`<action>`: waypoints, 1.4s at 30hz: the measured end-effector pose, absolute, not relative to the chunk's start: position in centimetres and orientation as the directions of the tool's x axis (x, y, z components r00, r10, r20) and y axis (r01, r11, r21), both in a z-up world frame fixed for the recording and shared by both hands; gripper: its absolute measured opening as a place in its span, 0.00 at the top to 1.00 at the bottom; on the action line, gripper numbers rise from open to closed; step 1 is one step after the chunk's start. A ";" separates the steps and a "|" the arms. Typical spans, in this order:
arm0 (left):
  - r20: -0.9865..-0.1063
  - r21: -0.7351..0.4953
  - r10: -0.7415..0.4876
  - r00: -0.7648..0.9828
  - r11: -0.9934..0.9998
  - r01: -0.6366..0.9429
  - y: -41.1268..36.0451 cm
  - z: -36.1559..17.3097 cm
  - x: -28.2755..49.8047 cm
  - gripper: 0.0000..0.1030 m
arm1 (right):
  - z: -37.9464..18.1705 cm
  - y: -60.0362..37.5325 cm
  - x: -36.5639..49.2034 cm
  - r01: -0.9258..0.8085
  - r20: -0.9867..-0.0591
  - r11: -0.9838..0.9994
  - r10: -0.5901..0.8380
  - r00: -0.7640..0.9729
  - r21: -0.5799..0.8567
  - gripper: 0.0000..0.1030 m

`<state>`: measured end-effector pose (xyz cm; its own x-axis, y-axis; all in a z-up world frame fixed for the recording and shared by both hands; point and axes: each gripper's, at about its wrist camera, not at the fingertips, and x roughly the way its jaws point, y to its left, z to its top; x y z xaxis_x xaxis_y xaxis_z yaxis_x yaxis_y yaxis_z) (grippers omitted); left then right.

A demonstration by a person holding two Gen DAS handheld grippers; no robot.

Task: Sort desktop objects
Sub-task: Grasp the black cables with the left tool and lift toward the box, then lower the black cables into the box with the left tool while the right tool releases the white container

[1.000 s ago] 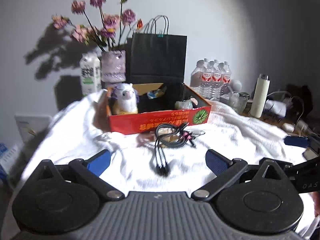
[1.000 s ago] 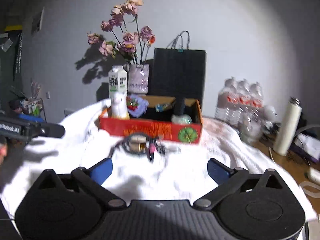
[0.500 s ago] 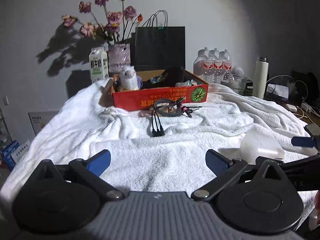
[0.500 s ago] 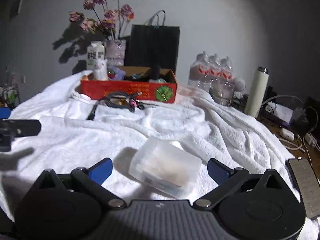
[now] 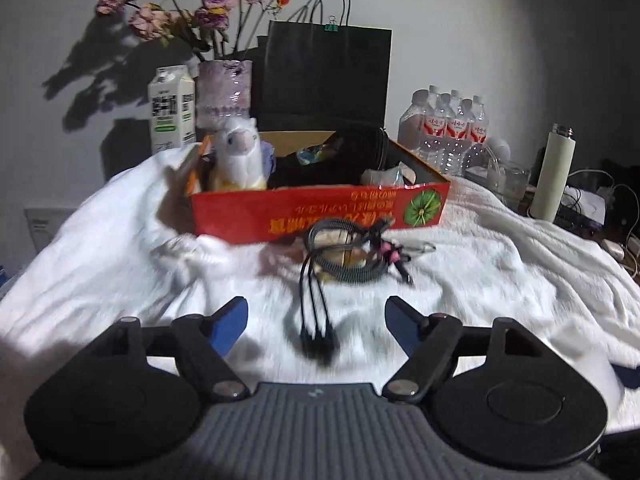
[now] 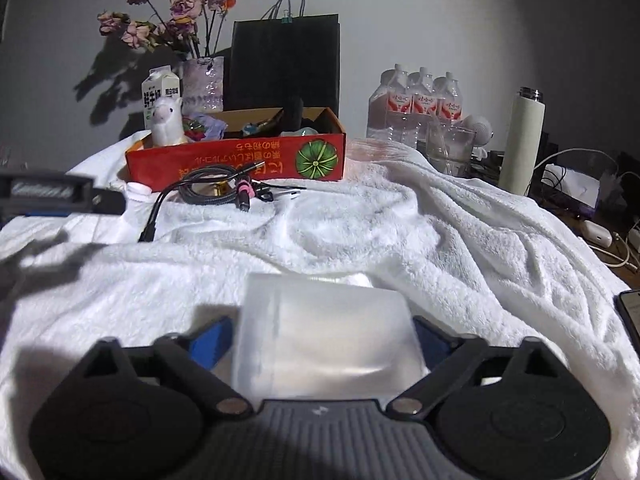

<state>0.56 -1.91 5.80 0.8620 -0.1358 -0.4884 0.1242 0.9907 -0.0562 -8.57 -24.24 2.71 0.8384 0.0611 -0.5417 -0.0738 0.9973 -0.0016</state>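
A black cable bundle (image 5: pixel 348 252) with pink plugs lies on the white towel (image 5: pixel 500 280) in front of the red cardboard box (image 5: pixel 320 212). Its black plug ends (image 5: pixel 316 340) lie between the blue pads of my left gripper (image 5: pixel 316 322). The jaws are closing and the pads stand clear of the plugs. A translucent plastic box (image 6: pixel 324 332) sits between the fingers of my right gripper (image 6: pixel 322 340). Those jaws are closing too, with the pads close beside the box's sides. One left finger (image 6: pixel 80 196) shows at the left of the right wrist view.
The red box (image 6: pixel 240 156) holds a white plush alpaca (image 6: pixel 166 122) and small items. Behind it stand a black paper bag (image 6: pixel 284 64), a flower vase (image 6: pixel 202 80) and a milk carton (image 6: pixel 160 90). Water bottles (image 6: pixel 416 108), a glass (image 6: pixel 450 148), a white flask (image 6: pixel 522 140) and a phone (image 6: pixel 630 312) are on the right.
My left gripper moved forward and down to the cable's plug ends and its jaws narrowed. My right gripper sank around the translucent box, jaws narrowing, and the box now fills the gap.
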 end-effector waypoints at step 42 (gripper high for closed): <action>-0.295 -0.222 -0.280 0.914 0.950 0.220 1.4 19.7 1.1 0.97 | 15.5 -23.8 -5.1 -0.331 -0.281 0.934 0.357 0.891 0.136 0.21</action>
<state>1.10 1.41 19.72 0.9136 -0.2803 -0.2947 0.2199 0.9499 -0.2220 -5.08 -23.81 15.51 0.8909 0.3569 -0.2810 -0.3311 0.9337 0.1361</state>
